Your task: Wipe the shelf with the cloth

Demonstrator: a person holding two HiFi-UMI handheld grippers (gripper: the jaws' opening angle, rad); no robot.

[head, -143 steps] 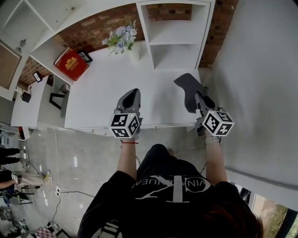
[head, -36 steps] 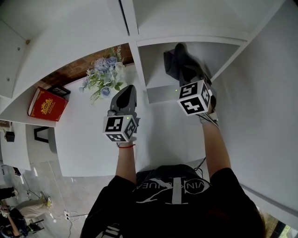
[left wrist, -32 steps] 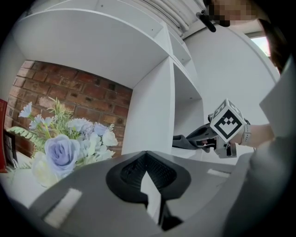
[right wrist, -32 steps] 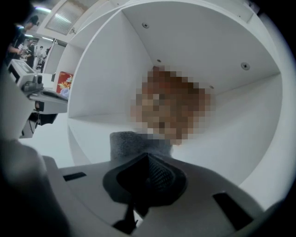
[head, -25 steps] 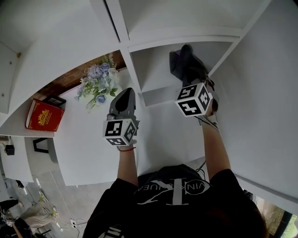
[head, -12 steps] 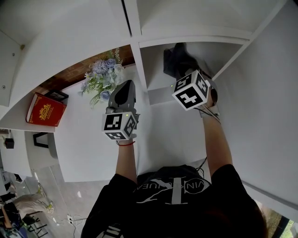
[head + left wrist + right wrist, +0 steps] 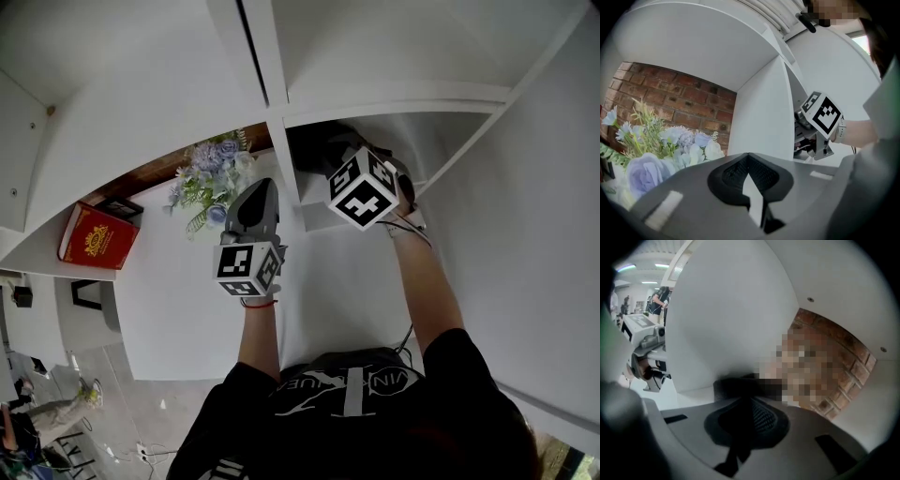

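Right gripper (image 7: 743, 404) is reaching into the open white shelf (image 7: 422, 131) compartment at the far right. Its jaws are clamped shut on the dark cloth (image 7: 314, 148). The cloth is bunched up at the left end of that compartment, right against the white divider (image 7: 283, 178), down where the divider meets the compartment floor. From the head view the marker cube covers most of the gripper, so the tips are hard to see there. The right gripper view shows the dark fabric pinched between the pads pretty clearly, though.

Left gripper (image 7: 749, 160) is just hanging out over the white desk (image 7: 187, 281), left of the divider and pointing at it, well clear of the cloth. Its jaws are closed together with nothing in them.

There's a bunch of pale blue and white flowers (image 7: 211, 173) just left of the left gripper's nose, with a brick wall (image 7: 670, 98) behind it. A red book (image 7: 98, 234) sits further left on the desk.
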